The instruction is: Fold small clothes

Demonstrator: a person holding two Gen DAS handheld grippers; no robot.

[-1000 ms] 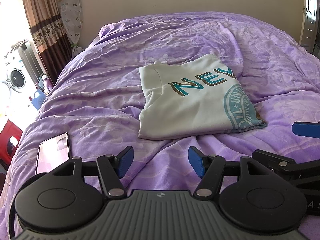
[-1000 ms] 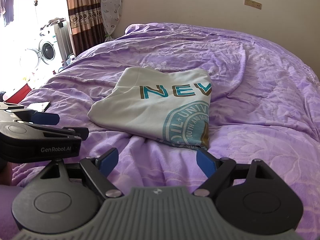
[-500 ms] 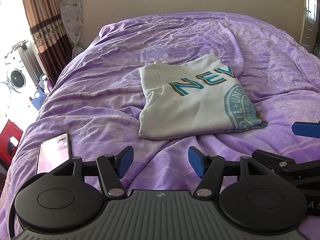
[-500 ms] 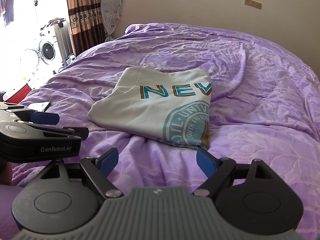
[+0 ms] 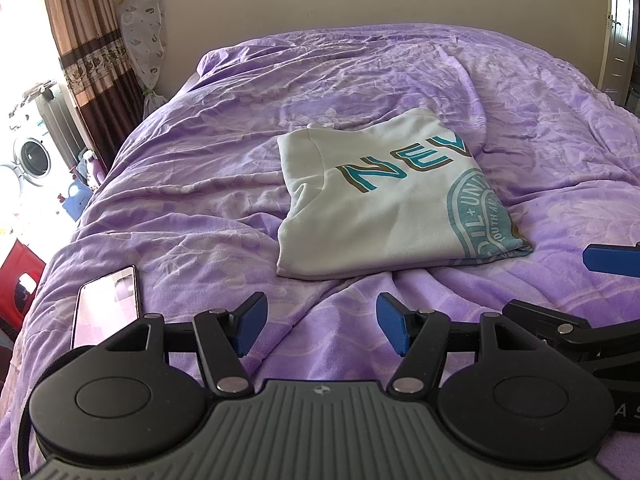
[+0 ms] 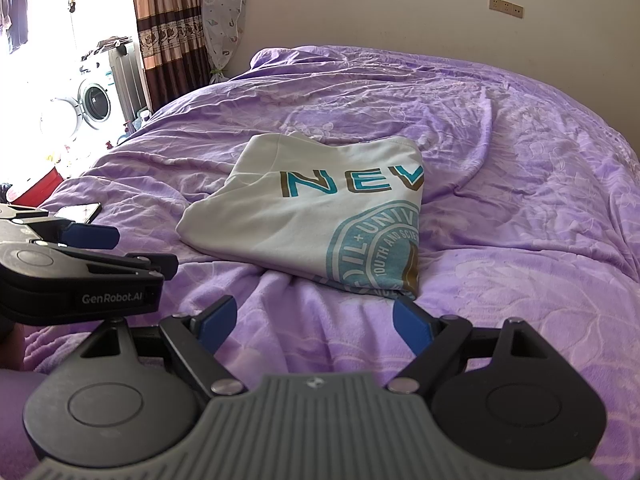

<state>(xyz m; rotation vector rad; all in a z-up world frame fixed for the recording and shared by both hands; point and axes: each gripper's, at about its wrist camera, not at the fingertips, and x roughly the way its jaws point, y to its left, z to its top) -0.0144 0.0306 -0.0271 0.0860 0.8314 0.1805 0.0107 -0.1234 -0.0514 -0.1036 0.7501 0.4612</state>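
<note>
A cream T-shirt with teal lettering and a round teal emblem lies folded into a rectangle on the purple bedspread. My left gripper hovers open a short way in front of the shirt's near edge, nothing between its blue pads. My right gripper is also open and empty, just short of the shirt's near corner. Each gripper shows at the other view's edge: the right one's body at the right, the left one's body at the left.
A phone lies screen up on the bedspread, left of my left gripper. Beyond the bed's left side stand a curtain, a washing machine and a red object. A wall runs behind the bed.
</note>
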